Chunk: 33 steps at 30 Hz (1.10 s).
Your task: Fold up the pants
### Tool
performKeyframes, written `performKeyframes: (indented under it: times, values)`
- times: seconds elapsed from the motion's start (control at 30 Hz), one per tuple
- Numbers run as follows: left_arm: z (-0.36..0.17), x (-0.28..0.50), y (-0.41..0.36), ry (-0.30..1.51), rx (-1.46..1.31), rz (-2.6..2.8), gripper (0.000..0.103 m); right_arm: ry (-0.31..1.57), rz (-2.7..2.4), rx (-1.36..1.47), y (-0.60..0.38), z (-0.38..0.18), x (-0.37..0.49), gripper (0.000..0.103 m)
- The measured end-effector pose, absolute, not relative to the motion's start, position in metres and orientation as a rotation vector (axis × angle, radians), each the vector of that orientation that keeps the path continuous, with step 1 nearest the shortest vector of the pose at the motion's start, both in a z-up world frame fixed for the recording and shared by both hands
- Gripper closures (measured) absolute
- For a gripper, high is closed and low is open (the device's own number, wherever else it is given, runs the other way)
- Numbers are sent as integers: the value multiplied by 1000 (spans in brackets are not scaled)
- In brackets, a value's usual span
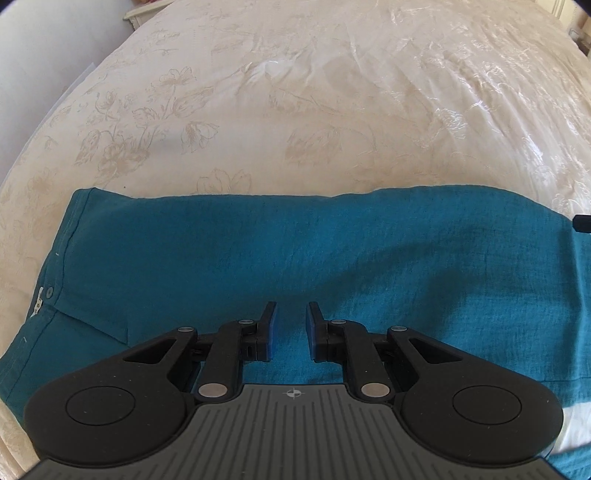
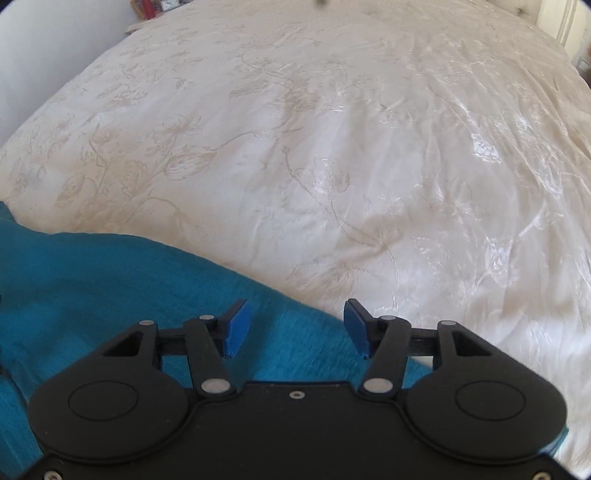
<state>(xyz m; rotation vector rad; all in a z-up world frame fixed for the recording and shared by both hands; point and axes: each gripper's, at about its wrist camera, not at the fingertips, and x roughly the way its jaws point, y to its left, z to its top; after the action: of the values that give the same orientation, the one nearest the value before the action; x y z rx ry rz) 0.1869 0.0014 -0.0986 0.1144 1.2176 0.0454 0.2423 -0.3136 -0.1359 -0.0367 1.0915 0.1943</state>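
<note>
Teal pants (image 1: pixel 295 251) lie flat across the near part of a cream bedspread, with the waistband and its button (image 1: pixel 49 292) at the left. My left gripper (image 1: pixel 291 306) hangs over the middle of the pants, pointing steeply down. Its jaws stand a narrow gap apart with nothing between them. In the right wrist view the pants (image 2: pixel 110 280) fill the lower left. My right gripper (image 2: pixel 295 304) hovers over their far edge, wide open and empty. The cloth under both gripper bodies is hidden.
The floral cream bedspread (image 1: pixel 295 110) stretches far beyond the pants (image 2: pixel 332 147). A pale nightstand corner (image 1: pixel 140 14) shows at the top left by a white wall. A small dark part (image 1: pixel 581 223) pokes in at the right edge of the left wrist view.
</note>
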Motion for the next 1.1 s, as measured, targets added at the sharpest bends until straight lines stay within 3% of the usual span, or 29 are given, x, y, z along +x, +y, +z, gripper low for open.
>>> performKeyframes:
  times: [0.27, 0.3, 0.33, 0.43, 0.77, 1.1]
  values:
    - [-105, 199, 14, 1245, 89, 34, 87, 1203, 328, -202, -306, -171, 262, 43]
    - [-105, 200, 16, 1248, 81, 32, 87, 1213, 351, -209, -305, -172, 261, 50]
    - [-105, 202, 18, 1251, 73, 30, 87, 1219, 379, -204, -305, -170, 259, 69]
    - [-103, 208, 23, 1262, 42, 25, 87, 1234, 426, -231, -298, -163, 246, 88]
    - [-87, 243, 37, 1263, -74, 15, 87, 1091, 482, -274, -292, -105, 160, 91]
    - [-91, 260, 35, 1319, -215, -28, 87, 1138, 478, -251, -279, -119, 112, 91]
